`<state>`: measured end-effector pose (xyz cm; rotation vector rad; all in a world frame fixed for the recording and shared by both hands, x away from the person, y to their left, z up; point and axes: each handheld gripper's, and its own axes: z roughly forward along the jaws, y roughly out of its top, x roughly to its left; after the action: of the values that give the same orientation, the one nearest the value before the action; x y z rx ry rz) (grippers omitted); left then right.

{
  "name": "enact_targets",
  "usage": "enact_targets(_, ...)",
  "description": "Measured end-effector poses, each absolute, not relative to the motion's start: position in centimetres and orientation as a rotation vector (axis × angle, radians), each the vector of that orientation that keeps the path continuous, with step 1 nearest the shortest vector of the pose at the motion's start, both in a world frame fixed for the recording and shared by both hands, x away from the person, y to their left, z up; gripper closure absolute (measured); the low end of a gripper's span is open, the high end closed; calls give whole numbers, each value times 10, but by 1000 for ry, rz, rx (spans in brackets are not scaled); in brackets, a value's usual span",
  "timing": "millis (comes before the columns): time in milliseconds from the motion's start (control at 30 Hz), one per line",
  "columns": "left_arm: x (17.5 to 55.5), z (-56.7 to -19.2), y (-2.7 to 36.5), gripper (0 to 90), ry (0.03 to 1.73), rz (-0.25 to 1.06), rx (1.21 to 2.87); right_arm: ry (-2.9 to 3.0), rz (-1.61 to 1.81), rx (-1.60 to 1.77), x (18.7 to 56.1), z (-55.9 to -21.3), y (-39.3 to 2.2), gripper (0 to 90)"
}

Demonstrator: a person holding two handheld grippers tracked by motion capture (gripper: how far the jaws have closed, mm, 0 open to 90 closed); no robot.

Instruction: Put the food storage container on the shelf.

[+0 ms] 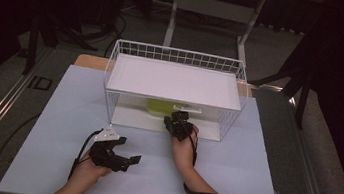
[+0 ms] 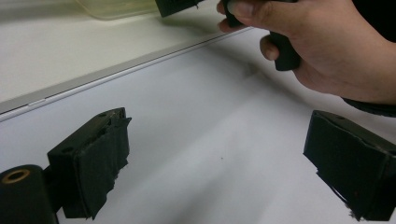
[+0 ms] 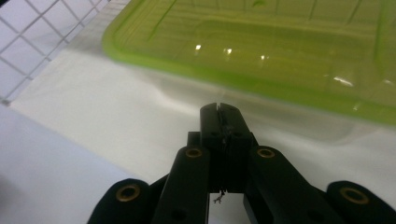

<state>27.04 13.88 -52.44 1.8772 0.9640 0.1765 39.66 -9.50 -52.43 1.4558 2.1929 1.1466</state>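
Your left gripper (image 1: 126, 160) sits low over the pale tabletop (image 1: 231, 170) at front left, jaws wide apart, nothing between them. In the left gripper view its jaws frame bare tabletop, with your right hand (image 2: 322, 44) off to the upper right, wrapped around the other gripper's black handle.

Your right gripper (image 1: 180, 116) is at the open front of the white wire basket (image 1: 237, 67), nose pointed into the lower level under the white shelf board (image 1: 174, 79). In the right gripper view (image 3: 219, 109) the jaws are pressed fully together with nothing gripped, tips over the white floor liner (image 3: 116, 116) of the basket.

The yellow-green plastic container (image 3: 280, 46) lies on that liner inside the basket's lower level, just ahead of your right jaws and not touching them. From the high view it (image 1: 158, 106) peeks out under the shelf board, slightly left of your right gripper. It's translucent; can't tell whether anything is in it.

Basket mesh (image 3: 32, 32) shows at the upper left of the right gripper view. The basket stands at the back-centre of the tabletop.
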Motion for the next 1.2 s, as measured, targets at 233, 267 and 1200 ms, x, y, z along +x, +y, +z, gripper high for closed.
enact_targets(233, 270, -522, 139, 77, 957, 178, 1873, 2216, 1205, 1394, 382, -517, -96, 859)
enact_targets(267, 270, -522, 139, 77, 957, 179, 1872, 2217, 1216, 1388, 379, -516, -97, 846)
enact_targets(1200, 258, -507, 134, 77, 899, 192, 1911, 2309, 1377, 1048, 318, -485, -153, 167)
